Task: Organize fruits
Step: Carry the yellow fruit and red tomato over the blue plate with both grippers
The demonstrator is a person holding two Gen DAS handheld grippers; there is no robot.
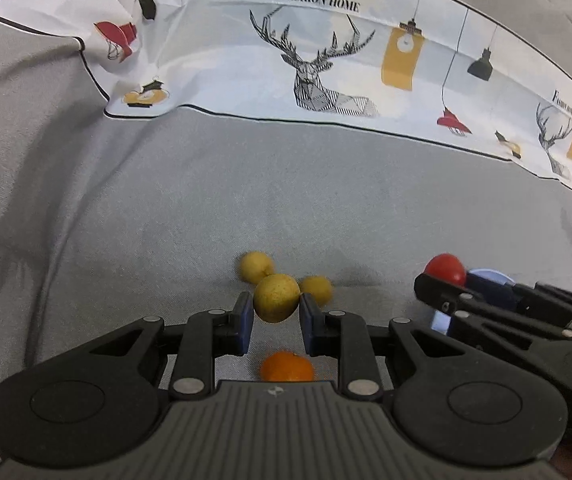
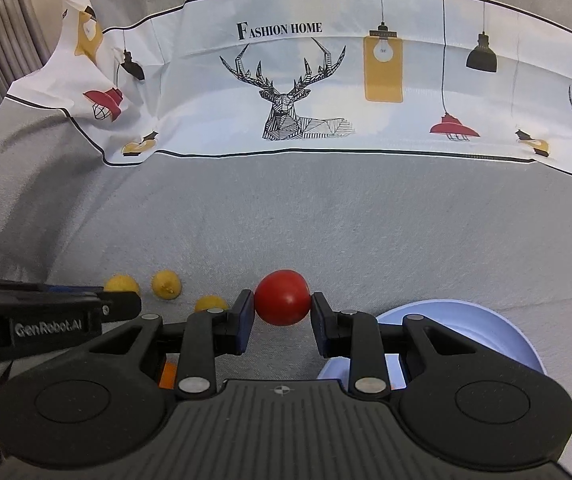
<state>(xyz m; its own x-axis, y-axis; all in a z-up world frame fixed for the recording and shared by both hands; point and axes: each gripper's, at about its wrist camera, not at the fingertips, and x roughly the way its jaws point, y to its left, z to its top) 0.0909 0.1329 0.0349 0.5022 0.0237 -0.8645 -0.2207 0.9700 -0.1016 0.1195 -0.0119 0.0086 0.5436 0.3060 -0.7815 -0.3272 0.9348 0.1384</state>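
My left gripper [image 1: 276, 308] is shut on a yellow-green round fruit [image 1: 276, 298], held above the grey cloth. Two yellow fruits [image 1: 256, 266] [image 1: 317, 288] lie just beyond it and an orange [image 1: 287, 367] lies below between the fingers. My right gripper [image 2: 282, 306] is shut on a red fruit [image 2: 282, 297], which also shows in the left wrist view [image 1: 445, 269]. A pale blue plate [image 2: 485, 336] sits under and right of the right gripper. Three yellow fruits [image 2: 122, 283] [image 2: 166, 279] [image 2: 210, 303] lie to the left in the right wrist view.
The grey cloth [image 1: 166, 200] covers the surface. A white printed cloth with deer and lamps [image 2: 305, 92] lies across the back. The left gripper body [image 2: 46, 320] reaches in from the left of the right wrist view. A curtain [image 2: 2, 40] hangs at far left.
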